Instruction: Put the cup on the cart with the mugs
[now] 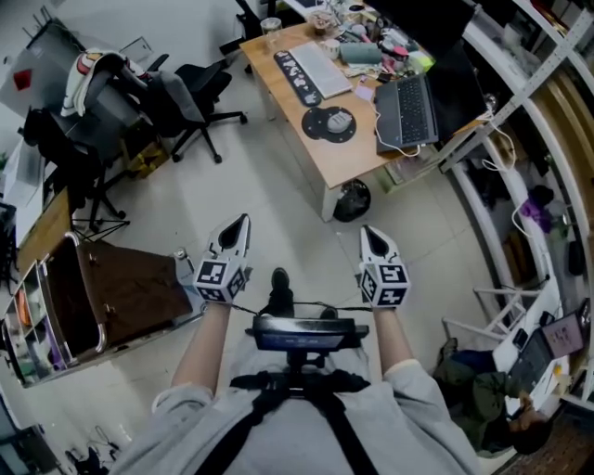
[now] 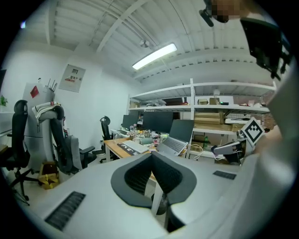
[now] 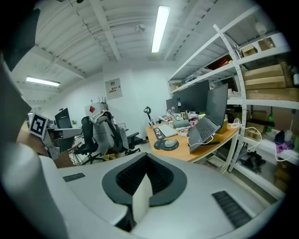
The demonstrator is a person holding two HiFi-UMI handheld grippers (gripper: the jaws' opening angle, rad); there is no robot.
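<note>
A clear cup stands on the far left corner of the wooden desk, well ahead of both grippers. The brown-topped cart with a metal rail is at my lower left, just left of the left gripper. That gripper is shut and holds nothing; in its own view the jaws meet in front of the desk. The right gripper is also shut and empty, and its jaws point toward the desk. Both are held at waist height over the floor. I cannot make out mugs on the cart.
The desk carries a keyboard, a laptop, a mouse on a round pad and clutter at its far end. Office chairs stand to the left. A bin sits under the desk. White shelving runs along the right.
</note>
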